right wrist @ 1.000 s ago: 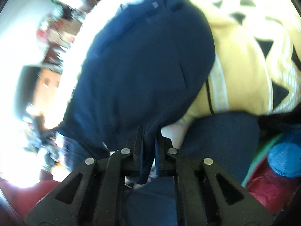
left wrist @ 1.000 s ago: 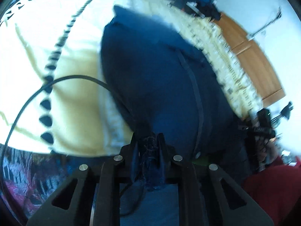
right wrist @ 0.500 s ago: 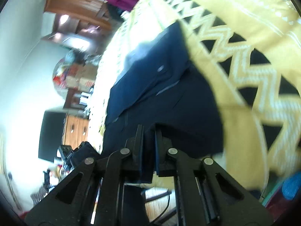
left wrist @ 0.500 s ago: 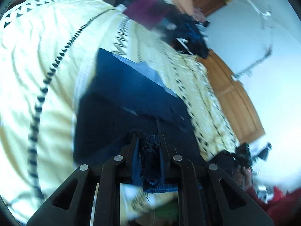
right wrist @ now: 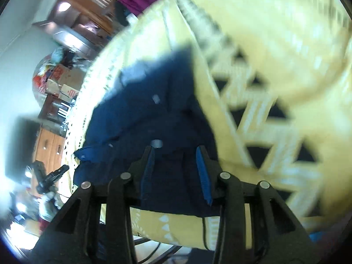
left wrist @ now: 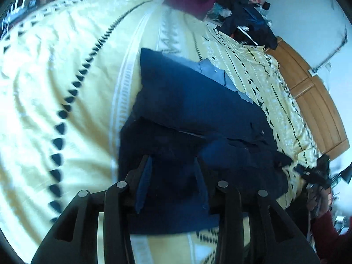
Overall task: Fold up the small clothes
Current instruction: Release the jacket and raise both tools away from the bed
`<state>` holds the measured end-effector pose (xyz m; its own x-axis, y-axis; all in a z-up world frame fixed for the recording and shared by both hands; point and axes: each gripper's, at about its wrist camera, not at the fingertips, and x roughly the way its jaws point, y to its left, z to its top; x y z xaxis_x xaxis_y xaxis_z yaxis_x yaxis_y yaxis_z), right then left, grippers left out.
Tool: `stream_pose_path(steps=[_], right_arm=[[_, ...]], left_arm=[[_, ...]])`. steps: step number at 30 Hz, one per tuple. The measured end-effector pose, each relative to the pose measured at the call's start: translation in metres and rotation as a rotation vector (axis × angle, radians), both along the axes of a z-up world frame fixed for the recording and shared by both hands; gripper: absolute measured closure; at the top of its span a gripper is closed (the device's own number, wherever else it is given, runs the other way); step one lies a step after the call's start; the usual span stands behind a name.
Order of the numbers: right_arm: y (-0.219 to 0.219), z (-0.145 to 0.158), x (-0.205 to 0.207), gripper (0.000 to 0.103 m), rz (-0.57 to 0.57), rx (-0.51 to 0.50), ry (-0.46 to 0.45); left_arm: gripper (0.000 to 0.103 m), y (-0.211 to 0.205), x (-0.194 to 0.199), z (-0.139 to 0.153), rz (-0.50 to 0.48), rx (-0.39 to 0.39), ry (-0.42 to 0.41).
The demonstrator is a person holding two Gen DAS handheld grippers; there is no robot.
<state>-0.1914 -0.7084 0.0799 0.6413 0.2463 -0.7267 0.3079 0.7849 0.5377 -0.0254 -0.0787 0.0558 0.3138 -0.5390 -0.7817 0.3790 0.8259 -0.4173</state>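
In the left wrist view, the left gripper (left wrist: 173, 176) is hovering over the near edge of a dark navy garment (left wrist: 198, 110), its fingers (left wrist: 143, 182) spread wide apart and gripping nothing, with cloth showing between them. The garment is lying folded over on itself on a bed, on a pale yellow bedspread (left wrist: 66, 77) patterned with rows of black triangles, and a lighter blue inner layer is peeking out at its far edge. Beyond it, a heap of dark and maroon clothes (left wrist: 220, 4) is sitting at the far end of the bed, and a wooden wardrobe (left wrist: 316, 101) is standing along the wall to the right. In the right wrist view, which is blurring noticeably, the right gripper (right wrist: 176, 171) is likewise poised over the near edge of the navy garment (right wrist: 136, 110), its blue-padded fingers (right wrist: 203, 176) released and wide apart. The bedspread (right wrist: 275, 77) is filling the right side, and cluttered wooden shelves (right wrist: 59, 88) are showing at left.
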Motion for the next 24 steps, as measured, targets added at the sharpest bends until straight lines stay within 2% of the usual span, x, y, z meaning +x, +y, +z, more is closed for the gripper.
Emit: stream_pose_path(steps=[2,4,5,6,8,9,13,15,17,20,22,23,24], right_arm=[[-0.009,0.045,-0.011,0.064,-0.012,-0.064,-0.076],[-0.016,0.096,-0.024,0.064,-0.029,-0.12,-0.176],[-0.017,0.118,-0.028,0.061,-0.029,-0.135,-0.222],[-0.017,0.141,-0.034,0.051,-0.024,-0.142,-0.274],[-0.009,0.177,-0.04,0.036,-0.007,-0.149,-0.358],[-0.002,0.191,-0.043,0.033,0.002,-0.158,-0.395],[0.036,0.233,-0.042,0.033,0.103,-0.213,-0.472],[0.054,0.258,-0.041,0.033,0.146,-0.259,-0.51],[0.06,0.28,-0.049,0.031,0.166,-0.259,-0.55],[0.071,0.324,-0.068,0.027,0.185,-0.283,-0.635],[0.079,0.36,-0.085,0.016,0.203,-0.331,-0.707],[0.082,0.376,-0.093,0.001,0.216,-0.348,-0.739],[0.085,0.394,-0.101,0.0,0.238,-0.35,-0.774]], left_arm=[[0.063,0.001,-0.016,0.028,-0.04,0.033,-0.044],[0.062,-0.006,-0.035,0.08,-0.111,0.001,-0.122],[0.056,-0.004,-0.046,0.102,-0.138,-0.033,-0.156],[0.047,-0.01,-0.054,0.125,-0.162,-0.078,-0.181],[0.041,-0.024,-0.074,0.172,-0.227,-0.175,-0.235],[0.04,-0.034,-0.086,0.198,-0.264,-0.219,-0.273],[0.04,-0.074,-0.129,0.285,-0.407,-0.417,-0.379],[0.04,-0.09,-0.146,0.327,-0.457,-0.481,-0.445],[0.04,-0.106,-0.165,0.376,-0.506,-0.546,-0.523],[0.037,-0.118,-0.19,0.435,-0.523,-0.575,-0.692],[0.033,-0.111,-0.197,0.47,-0.504,-0.629,-0.752],[0.029,-0.107,-0.199,0.487,-0.492,-0.641,-0.783],[0.025,-0.105,-0.198,0.502,-0.476,-0.642,-0.801]])
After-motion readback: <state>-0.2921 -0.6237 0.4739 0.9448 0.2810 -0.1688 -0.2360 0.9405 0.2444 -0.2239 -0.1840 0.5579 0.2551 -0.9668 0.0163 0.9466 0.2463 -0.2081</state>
